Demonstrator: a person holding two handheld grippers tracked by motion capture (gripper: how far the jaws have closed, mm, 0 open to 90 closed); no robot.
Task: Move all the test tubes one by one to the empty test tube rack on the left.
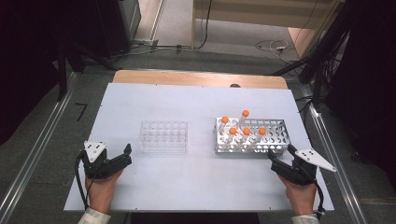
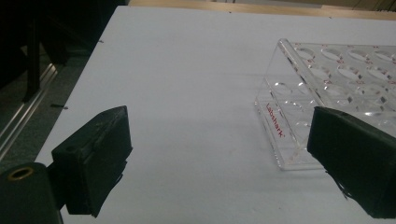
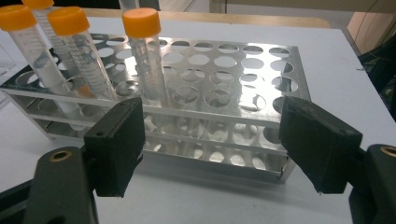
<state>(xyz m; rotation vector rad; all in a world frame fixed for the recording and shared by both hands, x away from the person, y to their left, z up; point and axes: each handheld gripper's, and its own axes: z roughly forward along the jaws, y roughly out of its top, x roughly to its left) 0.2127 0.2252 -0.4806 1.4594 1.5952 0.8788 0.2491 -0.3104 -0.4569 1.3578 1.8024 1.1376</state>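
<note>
A clear plastic tube rack [image 1: 163, 136] with empty holes stands on the white table [image 1: 187, 102], left of centre. To its right is a metal rack [image 1: 275, 135] holding several orange-capped tubes [image 1: 246, 132], all upright in its left half. My left gripper [image 1: 125, 155] rests open near the front left, short of the clear rack [image 2: 327, 79]. In the left gripper view my left gripper [image 2: 219, 130] holds nothing. My right gripper [image 1: 282, 154] is open just before the metal rack's front right corner. In the right gripper view my right gripper [image 3: 210, 126] faces the metal rack [image 3: 243, 70] and an orange-capped tube [image 3: 144, 60].
The table's wooden far edge [image 1: 201, 77] borders the white board. Metal rails [image 1: 37, 149] run along the floor on both sides, and cables [image 1: 275, 46] lie on the floor beyond. Bare table lies between the two racks and along the front.
</note>
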